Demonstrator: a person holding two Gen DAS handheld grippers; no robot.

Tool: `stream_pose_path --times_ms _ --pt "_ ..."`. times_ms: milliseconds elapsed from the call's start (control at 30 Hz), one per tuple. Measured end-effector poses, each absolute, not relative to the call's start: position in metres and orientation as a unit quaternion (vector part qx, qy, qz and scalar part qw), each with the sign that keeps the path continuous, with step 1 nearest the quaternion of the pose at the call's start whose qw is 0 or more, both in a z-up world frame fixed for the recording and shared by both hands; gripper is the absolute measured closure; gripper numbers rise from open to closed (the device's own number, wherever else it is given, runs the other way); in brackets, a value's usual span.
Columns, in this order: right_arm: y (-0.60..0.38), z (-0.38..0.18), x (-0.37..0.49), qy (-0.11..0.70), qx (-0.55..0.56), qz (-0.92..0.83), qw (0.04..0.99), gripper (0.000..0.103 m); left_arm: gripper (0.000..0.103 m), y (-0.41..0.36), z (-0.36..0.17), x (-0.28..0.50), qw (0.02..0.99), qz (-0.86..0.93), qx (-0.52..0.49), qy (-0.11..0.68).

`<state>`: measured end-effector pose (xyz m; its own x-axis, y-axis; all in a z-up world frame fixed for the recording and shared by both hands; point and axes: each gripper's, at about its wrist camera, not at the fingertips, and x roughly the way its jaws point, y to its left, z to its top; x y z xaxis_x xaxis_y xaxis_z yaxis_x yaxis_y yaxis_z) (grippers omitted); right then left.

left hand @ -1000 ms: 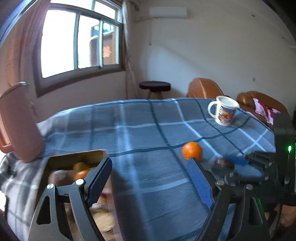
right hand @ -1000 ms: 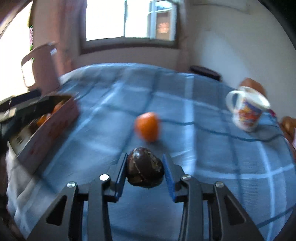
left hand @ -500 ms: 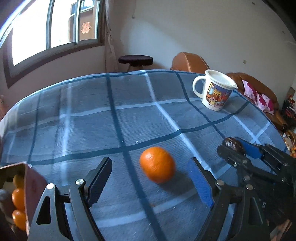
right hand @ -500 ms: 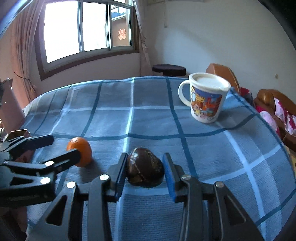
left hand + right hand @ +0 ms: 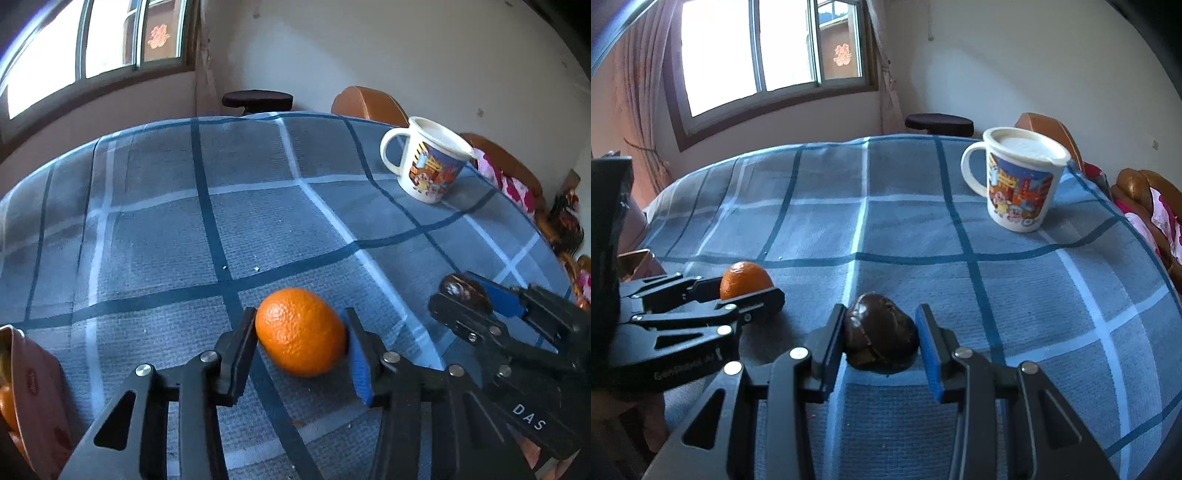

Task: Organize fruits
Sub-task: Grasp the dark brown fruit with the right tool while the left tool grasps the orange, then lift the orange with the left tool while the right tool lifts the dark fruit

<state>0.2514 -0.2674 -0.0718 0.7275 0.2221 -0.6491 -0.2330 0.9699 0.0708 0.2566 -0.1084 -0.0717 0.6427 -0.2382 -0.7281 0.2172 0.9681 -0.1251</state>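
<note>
Our left tongs point(image 5: 301, 334) have just been closing and now press both pads against the orange point(image 5: 300, 329), which sits on the checked cloth of the bench point(image 5: 258, 206) near its near edge. Our right tongs point(image 5: 881, 336) are clamped on a dark brown fruit point(image 5: 879, 334), also low over the cloth, just beside the left pair. At the near left corner we see the rim of a brown box point(image 5: 35, 391) with more oranges inside. A printed mug point(image 5: 1019, 181) stands upright toward the far right corner, well apart from both fruits.
</note>
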Motion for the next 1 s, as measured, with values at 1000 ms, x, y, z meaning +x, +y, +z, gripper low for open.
stream_pose_path --times_ms 1000 --pt "-0.261 -0.054 0.222 0.269 -0.021 0.154 0.951 0.062 0.056 -0.096 -0.052 0.224 0.941 -0.097 -0.029 0.322"
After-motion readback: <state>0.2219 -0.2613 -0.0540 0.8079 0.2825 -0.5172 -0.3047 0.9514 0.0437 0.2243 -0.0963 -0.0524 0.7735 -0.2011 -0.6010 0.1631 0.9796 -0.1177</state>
